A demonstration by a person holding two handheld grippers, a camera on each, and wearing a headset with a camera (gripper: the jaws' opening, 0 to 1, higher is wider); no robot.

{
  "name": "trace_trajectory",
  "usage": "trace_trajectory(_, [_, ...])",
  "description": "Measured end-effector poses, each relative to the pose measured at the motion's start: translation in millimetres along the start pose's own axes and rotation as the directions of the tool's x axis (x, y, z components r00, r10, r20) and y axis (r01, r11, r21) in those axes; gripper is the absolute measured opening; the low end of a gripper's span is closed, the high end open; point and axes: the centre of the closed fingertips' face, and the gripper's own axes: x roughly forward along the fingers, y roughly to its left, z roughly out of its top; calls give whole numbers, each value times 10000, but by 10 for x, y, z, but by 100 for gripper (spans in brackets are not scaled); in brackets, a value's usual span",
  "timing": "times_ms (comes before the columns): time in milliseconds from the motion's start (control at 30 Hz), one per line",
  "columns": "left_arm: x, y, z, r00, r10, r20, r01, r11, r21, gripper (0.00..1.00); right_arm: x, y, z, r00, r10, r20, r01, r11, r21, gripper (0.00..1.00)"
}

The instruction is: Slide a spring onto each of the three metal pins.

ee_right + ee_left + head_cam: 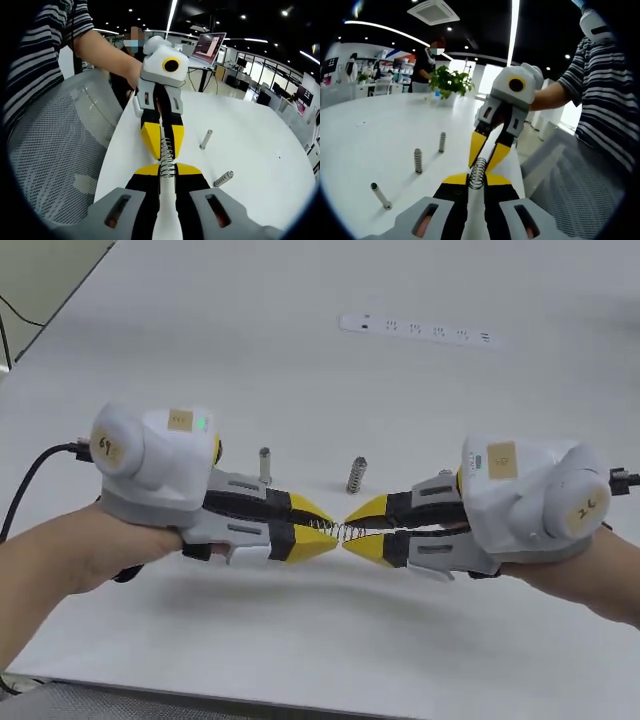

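White matte workbench top across head view; white power strip upper centre. Grey mesh chair back at left of right gripper view. Dark ceiling; square white air vent at top, long bright light strip beside. Leafy green potted plant upper centre-left. Open pink-screened laptop upper right.

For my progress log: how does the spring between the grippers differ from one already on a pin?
The held spring lies level in the air; the mounted spring stands nearly upright on the table. The left gripper and right gripper pinch the held spring; neither touches the mounted spring. Both are metal coils.
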Motion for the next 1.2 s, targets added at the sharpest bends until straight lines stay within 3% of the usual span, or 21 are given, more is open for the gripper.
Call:
trace_trajectory(233, [15,-2,0,10000,-31,3,31,10000,-44,3,-4,-1,-16,10000,-24,-20,24,9997,225,8])
trace_trajectory(300, [18,-5,1,10000,-47,12,47,9999,-104,3,-14,-21,-28,9999,-107,-26,109,9972,745,9])
trace_trajectory(600, [12,-3,4,10000,-63,26,64,9998,-211,3,-54,-35,-84,9999,-135,-27,137,9965,828,8])
trace_trajectory(933, [14,-18,-23,9999,-107,-71,105,9995,-291,3,-63,-13,-62,10000,-51,-36,53,9988,480,7])
trace_trajectory(1200, [14,-17,-48,9998,-52,-174,48,9997,-237,3,-117,-44,50,9999,-11,-116,11,10000,-53,7])
